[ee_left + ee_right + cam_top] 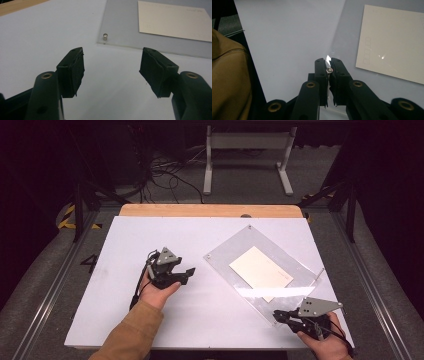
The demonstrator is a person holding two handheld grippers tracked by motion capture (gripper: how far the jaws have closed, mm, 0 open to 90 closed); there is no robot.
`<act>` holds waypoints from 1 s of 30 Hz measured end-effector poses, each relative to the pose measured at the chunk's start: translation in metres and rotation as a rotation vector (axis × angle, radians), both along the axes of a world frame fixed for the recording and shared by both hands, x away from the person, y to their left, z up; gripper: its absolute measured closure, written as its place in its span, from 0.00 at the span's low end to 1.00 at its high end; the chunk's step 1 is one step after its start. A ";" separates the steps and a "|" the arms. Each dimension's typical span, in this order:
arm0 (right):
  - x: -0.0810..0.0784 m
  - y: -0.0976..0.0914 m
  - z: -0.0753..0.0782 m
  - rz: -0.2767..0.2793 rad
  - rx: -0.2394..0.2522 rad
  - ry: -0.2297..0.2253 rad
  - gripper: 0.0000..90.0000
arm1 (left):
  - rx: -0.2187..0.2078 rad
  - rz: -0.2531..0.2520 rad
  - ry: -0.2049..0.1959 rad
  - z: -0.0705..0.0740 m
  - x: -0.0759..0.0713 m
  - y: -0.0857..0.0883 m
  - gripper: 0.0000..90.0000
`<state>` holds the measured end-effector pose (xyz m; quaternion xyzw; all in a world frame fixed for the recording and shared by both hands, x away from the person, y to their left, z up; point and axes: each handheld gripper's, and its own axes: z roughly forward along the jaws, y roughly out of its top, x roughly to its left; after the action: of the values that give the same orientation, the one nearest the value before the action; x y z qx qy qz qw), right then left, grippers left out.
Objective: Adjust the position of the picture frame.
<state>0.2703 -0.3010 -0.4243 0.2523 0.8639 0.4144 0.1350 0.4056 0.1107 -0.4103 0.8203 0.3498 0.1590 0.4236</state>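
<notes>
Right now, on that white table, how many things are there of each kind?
2 grippers: left gripper, right gripper
1 clear plate
1 cream card
3 small metal pegs that I can make out, one in the right gripper
Total: 7

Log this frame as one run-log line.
left hand-held gripper: open, empty, facing corner pin | right hand-held gripper: shut on near-corner pin | acrylic plate: flat over card

Bright white table (125, 320), dark surroundings, glare streak on clear panel (260, 295), soft focus throughout
</notes>
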 end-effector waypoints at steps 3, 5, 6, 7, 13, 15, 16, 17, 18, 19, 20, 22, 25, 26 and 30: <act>0.001 0.000 0.000 0.003 0.002 0.001 0.93 | 0.034 -0.015 -0.010 0.007 0.010 -0.011 0.42; 0.001 0.000 -0.001 0.002 0.005 0.002 0.93 | 0.032 -0.017 -0.011 0.010 0.019 -0.018 0.44; 0.001 0.000 -0.001 0.002 0.005 0.003 0.93 | 0.043 -0.028 -0.010 0.012 0.023 -0.020 0.44; 0.000 0.000 -0.001 0.000 0.007 0.000 0.93 | 0.033 -0.030 -0.017 0.011 0.028 -0.023 0.45; 0.000 0.000 -0.002 -0.006 0.014 -0.001 0.93 | 0.001 -0.057 0.013 0.004 0.046 -0.034 0.51; -0.001 0.000 -0.002 -0.011 0.016 0.000 0.93 | -0.011 -0.061 0.032 -0.001 0.052 -0.039 0.51; -0.001 0.000 -0.002 -0.015 0.016 -0.002 0.93 | -0.007 -0.059 0.039 -0.004 0.053 -0.041 0.52; -0.002 0.000 -0.002 -0.018 0.018 -0.001 0.93 | -0.005 -0.057 0.048 -0.007 0.055 -0.043 0.52; -0.002 0.000 -0.003 -0.020 0.019 -0.003 0.93 | 0.009 -0.051 0.054 -0.012 0.058 -0.044 0.51; -0.003 0.000 -0.003 -0.023 0.022 -0.006 0.93 | 0.014 -0.043 0.060 -0.015 0.060 -0.044 0.52; -0.003 0.000 -0.003 -0.026 0.023 -0.007 0.92 | 0.013 -0.036 0.065 -0.018 0.063 -0.044 0.51; -0.004 0.000 -0.003 -0.031 0.023 -0.010 0.93 | 0.004 -0.023 0.073 -0.024 0.068 -0.044 0.52; -0.004 0.000 -0.004 -0.036 0.026 -0.011 0.92 | -0.030 -0.023 0.091 -0.030 0.074 -0.045 0.52; -0.004 0.000 -0.004 -0.038 0.030 -0.011 0.92 | -0.029 -0.019 0.087 -0.031 0.075 -0.045 0.52; -0.005 0.000 -0.004 -0.045 0.031 -0.012 0.92 | -0.056 -0.005 0.097 -0.040 0.082 -0.046 0.55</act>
<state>0.2650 -0.3006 -0.4284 0.2712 0.8506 0.4263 0.1455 0.4871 0.0646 -0.4507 0.8157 0.3724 0.1081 0.4293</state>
